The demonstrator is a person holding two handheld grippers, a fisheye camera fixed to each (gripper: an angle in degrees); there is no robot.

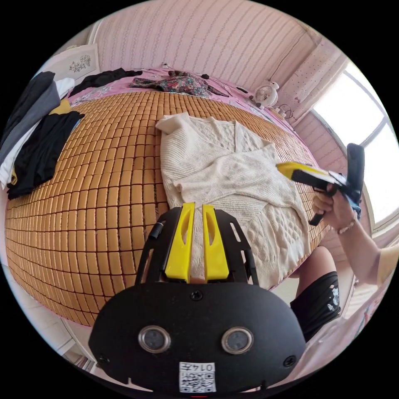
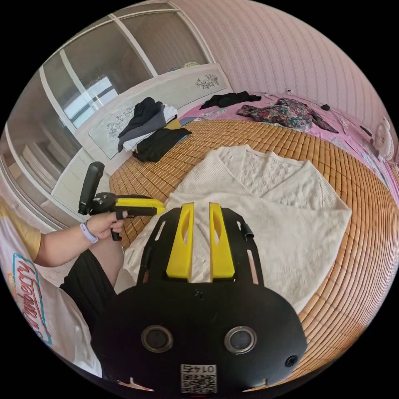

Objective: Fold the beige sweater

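Observation:
The beige cable-knit sweater (image 1: 232, 166) (image 2: 270, 195) lies flat on a bamboo mat on the bed, with one sleeve folded across its body. My left gripper (image 1: 198, 205) hovers over the sweater's near hem; its yellow jaws are close together with nothing between them. It also appears at the left of the right gripper view (image 2: 160, 205), held in a hand off the bed's edge. My right gripper (image 2: 201, 204) hangs above the sweater's near side, jaws likewise close together and holding nothing. In the left gripper view it (image 1: 280, 167) reaches in from the right, just over the sweater's edge.
The bamboo mat (image 1: 104, 166) covers most of the bed. A pile of dark and grey clothes (image 1: 37, 153) lies by the headboard, and a floral garment (image 1: 178, 83) lies at the far side. A small fan (image 1: 266, 93) stands near the window. The person's leg (image 1: 316, 291) is at the bed's edge.

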